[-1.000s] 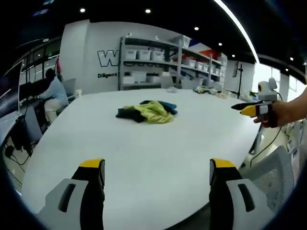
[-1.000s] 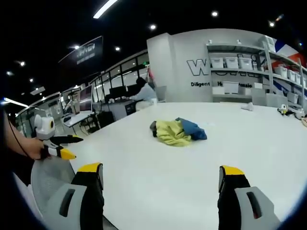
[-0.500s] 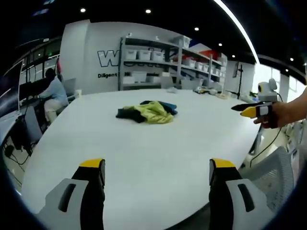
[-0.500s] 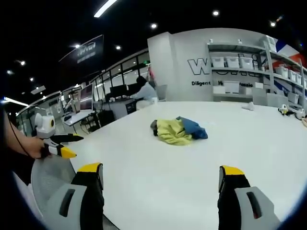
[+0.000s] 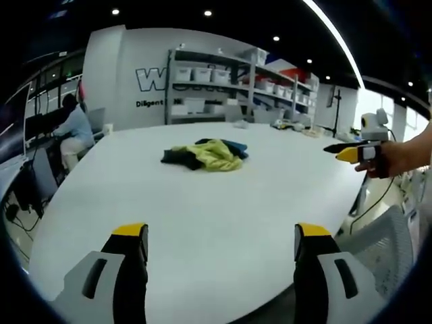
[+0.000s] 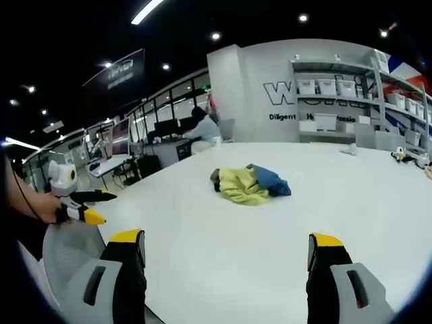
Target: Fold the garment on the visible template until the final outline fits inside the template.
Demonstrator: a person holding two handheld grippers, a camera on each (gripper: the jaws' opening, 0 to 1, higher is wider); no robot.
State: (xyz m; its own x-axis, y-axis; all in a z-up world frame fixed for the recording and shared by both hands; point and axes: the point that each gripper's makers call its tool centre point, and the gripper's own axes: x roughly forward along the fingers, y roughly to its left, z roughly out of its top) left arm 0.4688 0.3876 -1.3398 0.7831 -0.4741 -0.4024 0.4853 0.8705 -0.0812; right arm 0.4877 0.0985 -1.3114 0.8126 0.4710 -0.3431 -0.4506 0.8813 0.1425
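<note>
Left gripper view: crumpled garment [image 5: 202, 154] lies far across the counter [image 5: 202, 223]; left gripper [image 5: 219, 260] and right gripper [image 6: 226, 263] hang spread, empty. Reach in first, then spread it flat.

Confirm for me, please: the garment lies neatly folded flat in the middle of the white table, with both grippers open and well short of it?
Not quite: the garment lies crumpled in a heap, not folded, as the right gripper view shows. The rest stands: it lies mid-table, both grippers open, short of it.

Ahead of both grippers, the crumpled garment [image 5: 204, 154] [image 6: 250, 183] hides its own shape; the wall lettering [image 5: 154, 79] is cut by shelving [image 5: 223, 88].
</note>
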